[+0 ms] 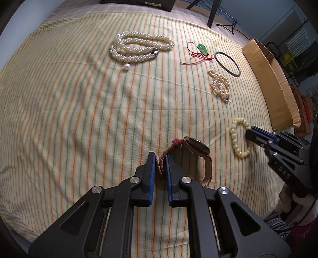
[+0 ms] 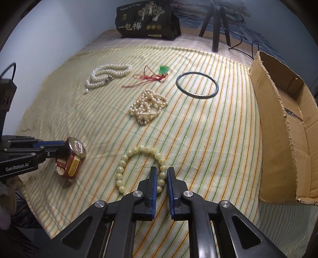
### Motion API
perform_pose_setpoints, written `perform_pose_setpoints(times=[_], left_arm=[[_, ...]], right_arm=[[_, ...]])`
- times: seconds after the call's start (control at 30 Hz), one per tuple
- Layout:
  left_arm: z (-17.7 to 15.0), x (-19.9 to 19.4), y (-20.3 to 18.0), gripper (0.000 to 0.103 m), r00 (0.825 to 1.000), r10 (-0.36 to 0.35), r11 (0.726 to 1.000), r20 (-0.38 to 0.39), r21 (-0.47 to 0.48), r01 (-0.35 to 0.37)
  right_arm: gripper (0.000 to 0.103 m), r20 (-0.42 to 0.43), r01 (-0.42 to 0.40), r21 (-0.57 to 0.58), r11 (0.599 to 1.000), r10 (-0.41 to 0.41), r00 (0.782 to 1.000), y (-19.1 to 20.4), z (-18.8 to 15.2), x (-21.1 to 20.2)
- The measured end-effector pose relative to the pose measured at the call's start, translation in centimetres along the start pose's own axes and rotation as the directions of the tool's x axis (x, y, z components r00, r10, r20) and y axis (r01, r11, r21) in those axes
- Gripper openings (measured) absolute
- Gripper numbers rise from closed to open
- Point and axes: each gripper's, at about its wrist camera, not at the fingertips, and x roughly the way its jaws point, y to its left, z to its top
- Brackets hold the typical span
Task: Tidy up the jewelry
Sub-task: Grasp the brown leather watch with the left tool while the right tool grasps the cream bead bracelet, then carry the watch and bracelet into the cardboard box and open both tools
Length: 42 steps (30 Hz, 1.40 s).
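Observation:
My left gripper (image 1: pixel 160 157) is shut on the strap of a red-brown wristwatch (image 1: pixel 195 147); the watch also shows in the right wrist view (image 2: pixel 73 156). My right gripper (image 2: pixel 161 171) is shut on the near side of a cream bead bracelet (image 2: pixel 127 156), which lies on the striped cloth (image 2: pixel 198 139); the bracelet shows in the left wrist view (image 1: pixel 235 139) with the right gripper (image 1: pixel 250 133) on it. A large pearl necklace (image 1: pixel 139 47), a small pearl strand (image 2: pixel 148 106), a green pendant on red cord (image 2: pixel 164 69) and a dark bangle (image 2: pixel 196 84) lie farther back.
An open cardboard box (image 2: pixel 278 127) stands at the right edge of the cloth. A black printed bag (image 2: pixel 147 18) and dark tripod legs (image 2: pixel 215 23) with cables stand at the back.

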Motion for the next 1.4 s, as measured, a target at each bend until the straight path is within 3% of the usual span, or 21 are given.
perform_pose_setpoints(times=[0.4, 0.87, 1.13, 1.4], left_arm=[[0.0, -2.3, 0.9, 0.008, 0.996, 0.026, 1.0, 0.085, -0.002, -0.026], [0.9, -5.9, -0.9, 0.007, 0.98, 0.004, 1.0, 0.197, 0.025, -0.009], [2.2, -7.5, -3.0, 0.007, 0.968, -0.038, 0.999, 0.247, 0.038, 0.03], [3.7, -8.5, -6.4, 0.007, 0.954, -0.093, 0.994, 0.284, 0.076, 0.074]], right_arm=[[0.005, 0.089, 0.018, -0.016, 1.0, -0.016, 0.996, 0.0, 0.5, -2.1], [0.005, 0.229, 0.032, -0.064, 0.997, -0.017, 0.973, 1.2, 2.1, -6.9], [0.005, 0.307, 0.048, -0.018, 0.999, -0.041, 0.951, -0.6, 3.0, -10.0], [0.005, 0.362, 0.075, 0.068, 0.995, -0.095, 0.927, -4.9, 3.4, -13.0]])
